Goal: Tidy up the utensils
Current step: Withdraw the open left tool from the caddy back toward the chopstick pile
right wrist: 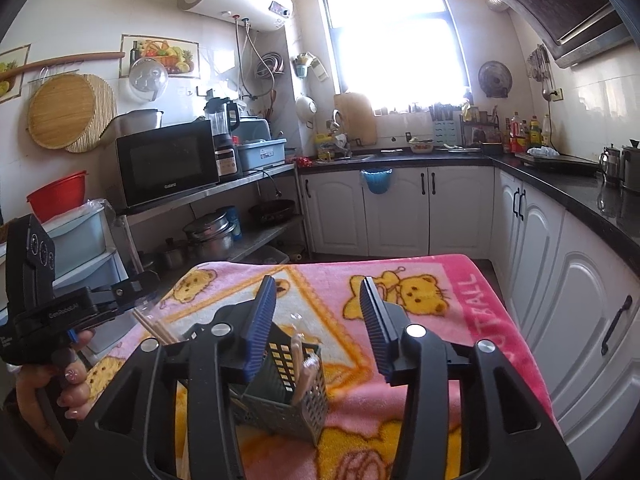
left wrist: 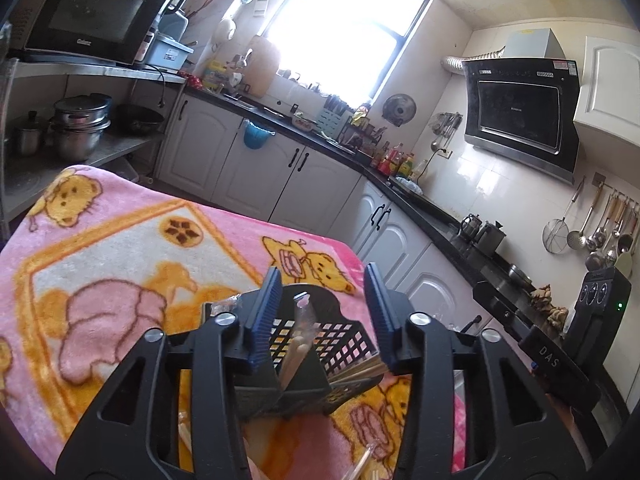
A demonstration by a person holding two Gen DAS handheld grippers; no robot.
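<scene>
Pink blanket (right wrist: 400, 344) beneath dark utensil caddy (right wrist: 286, 400), chopsticks (right wrist: 154, 330) beside.

A dark perforated utensil holder (right wrist: 290, 396) is seen low in the centre of the right wrist frame, standing on the pink blanket. Pale chopsticks (right wrist: 302, 368) (in clear wrapping) are held upright inside it. More chopsticks (right wrist: 154, 330) lie at the left.

I see a dark grey perforated plastic utensil basket (right wrist: 292, 396) on a pink fleece blanket (right wrist: 448, 408) patterned with yellow bears.
</scene>
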